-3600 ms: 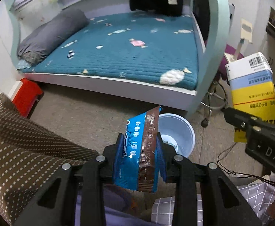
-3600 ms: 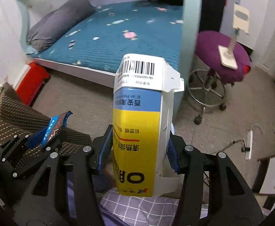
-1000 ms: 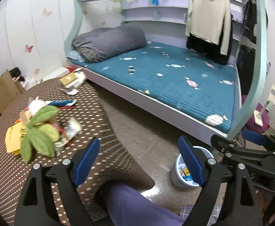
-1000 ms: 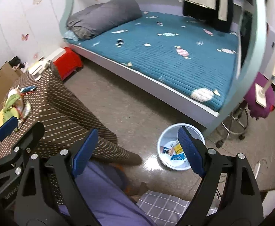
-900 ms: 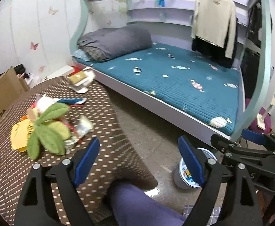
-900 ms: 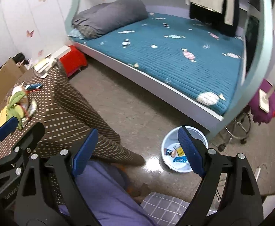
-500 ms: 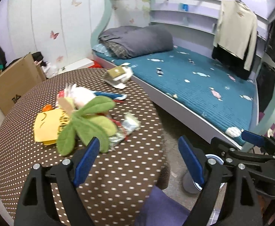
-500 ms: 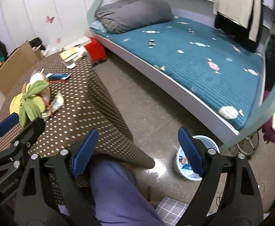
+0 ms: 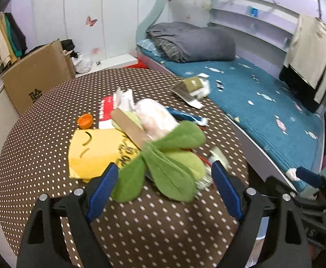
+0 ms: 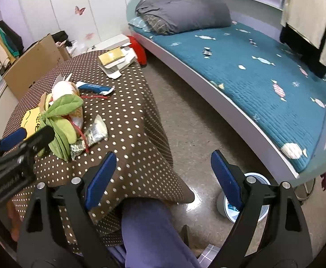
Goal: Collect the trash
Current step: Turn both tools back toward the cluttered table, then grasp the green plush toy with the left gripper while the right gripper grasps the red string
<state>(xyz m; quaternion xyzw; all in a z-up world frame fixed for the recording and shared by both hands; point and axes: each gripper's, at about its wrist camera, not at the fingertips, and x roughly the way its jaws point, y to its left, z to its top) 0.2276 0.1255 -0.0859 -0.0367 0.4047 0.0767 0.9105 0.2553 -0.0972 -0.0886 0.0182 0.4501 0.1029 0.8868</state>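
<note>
My left gripper (image 9: 164, 188) is open and empty, low over the brown dotted round table (image 9: 51, 174), just in front of a green leaf-shaped plush (image 9: 163, 163). Behind the plush lie a yellow paper (image 9: 93, 151), a white bag (image 9: 154, 116), a red-white wrapper (image 9: 106, 111), an orange cap (image 9: 85, 120) and a blue wrapper (image 9: 185, 115). A silver foil wrapper (image 10: 95, 132) lies beside the plush. My right gripper (image 10: 163, 176) is open and empty, above the table's right edge. The pale blue trash bin (image 10: 255, 197) stands on the floor with trash inside.
A flattened olive-and-white carton (image 9: 191, 89) lies at the table's far edge. A cardboard box (image 9: 35, 78) stands behind the table. A blue bed (image 10: 241, 67) runs along the right, with a red stool (image 10: 138, 49) by it. My leg (image 10: 154, 230) is below the right gripper.
Both grippers let go of the blue wrapper and the yellow box, which now lie in the bin. Both have swung left from the bin to the table. The left has closed in on the plush.
</note>
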